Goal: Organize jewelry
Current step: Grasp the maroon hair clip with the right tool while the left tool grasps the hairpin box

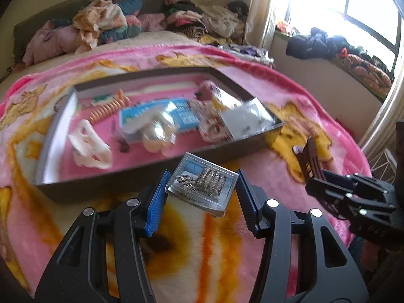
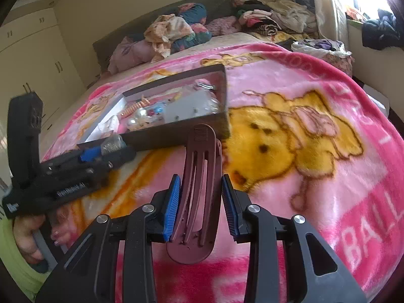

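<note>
In the left wrist view my left gripper (image 1: 202, 189) is shut on a clear plastic jewelry box (image 1: 202, 185) with sparkly rhinestone pieces inside; both blue pads touch its corners and it sits tilted above the blanket. Just beyond it lies a shallow dark tray (image 1: 101, 189) with several items: an orange coil, a blue card, white pieces and clear packets. My right gripper (image 2: 200, 202) is shut on a long maroon hair clip (image 2: 199, 176) that points toward the tray's near right corner (image 2: 176, 128). The right gripper (image 1: 315, 171) also shows at the right of the left wrist view, and the left gripper (image 2: 101, 151) at the left of the right wrist view.
Everything rests on a pink cartoon blanket (image 2: 303, 126) spread over a bed. Piled clothes (image 1: 106, 25) fill the head of the bed. A bright window and a ledge with clothes (image 1: 328, 43) are at the right. A hand (image 2: 27, 234) holds the left gripper's handle.
</note>
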{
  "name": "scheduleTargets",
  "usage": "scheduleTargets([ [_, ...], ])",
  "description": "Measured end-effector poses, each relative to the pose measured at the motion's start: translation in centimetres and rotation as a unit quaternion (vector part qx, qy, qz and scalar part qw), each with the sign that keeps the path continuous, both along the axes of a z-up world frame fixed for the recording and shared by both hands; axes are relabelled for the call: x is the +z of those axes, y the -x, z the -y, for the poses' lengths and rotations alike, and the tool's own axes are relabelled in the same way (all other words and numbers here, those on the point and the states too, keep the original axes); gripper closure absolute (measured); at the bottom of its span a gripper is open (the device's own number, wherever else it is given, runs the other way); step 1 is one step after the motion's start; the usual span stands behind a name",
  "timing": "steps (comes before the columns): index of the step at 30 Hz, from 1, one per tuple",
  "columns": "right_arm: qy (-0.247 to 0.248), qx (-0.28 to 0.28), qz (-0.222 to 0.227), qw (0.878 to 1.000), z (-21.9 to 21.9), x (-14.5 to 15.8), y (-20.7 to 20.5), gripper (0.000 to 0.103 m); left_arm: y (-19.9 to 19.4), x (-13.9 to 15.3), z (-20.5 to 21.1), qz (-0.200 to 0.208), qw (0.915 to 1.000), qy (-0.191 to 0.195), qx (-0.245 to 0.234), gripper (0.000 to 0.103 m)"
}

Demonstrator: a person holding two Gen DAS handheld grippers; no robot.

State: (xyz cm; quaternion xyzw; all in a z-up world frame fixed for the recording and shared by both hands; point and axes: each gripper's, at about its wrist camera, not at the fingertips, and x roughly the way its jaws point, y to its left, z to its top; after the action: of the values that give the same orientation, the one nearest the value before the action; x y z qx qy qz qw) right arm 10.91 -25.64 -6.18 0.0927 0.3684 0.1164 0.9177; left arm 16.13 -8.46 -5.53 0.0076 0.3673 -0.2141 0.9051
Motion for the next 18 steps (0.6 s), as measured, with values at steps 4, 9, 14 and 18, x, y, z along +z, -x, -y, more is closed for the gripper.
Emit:
scheduleTargets([
  [4,0.003,0.013,0.008,1.000,-1.3,0.8,-0.4,0.071,-0.6,1.1,-1.7,0.009,0.9997,0.010,0.018,0.059],
  [9,0.008,0.027,0.017,0.999,-2.7,1.9,-1.5,0.071,-1.5,1.6,-3.4,0.013,0.9990,0.019,0.039,0.059],
  [14,0.016,0.041,0.026,0.999,-4.4,2.9,-3.1,0.071,-2.5,2.1,-5.2,0.018,0.9979,0.026,0.056,0.059],
  [18,0.025,0.049,0.031,0.998,-5.6,3.6,-4.6,0.071,-3.5,2.3,-6.3,0.020,0.9971,0.032,0.066,0.059],
])
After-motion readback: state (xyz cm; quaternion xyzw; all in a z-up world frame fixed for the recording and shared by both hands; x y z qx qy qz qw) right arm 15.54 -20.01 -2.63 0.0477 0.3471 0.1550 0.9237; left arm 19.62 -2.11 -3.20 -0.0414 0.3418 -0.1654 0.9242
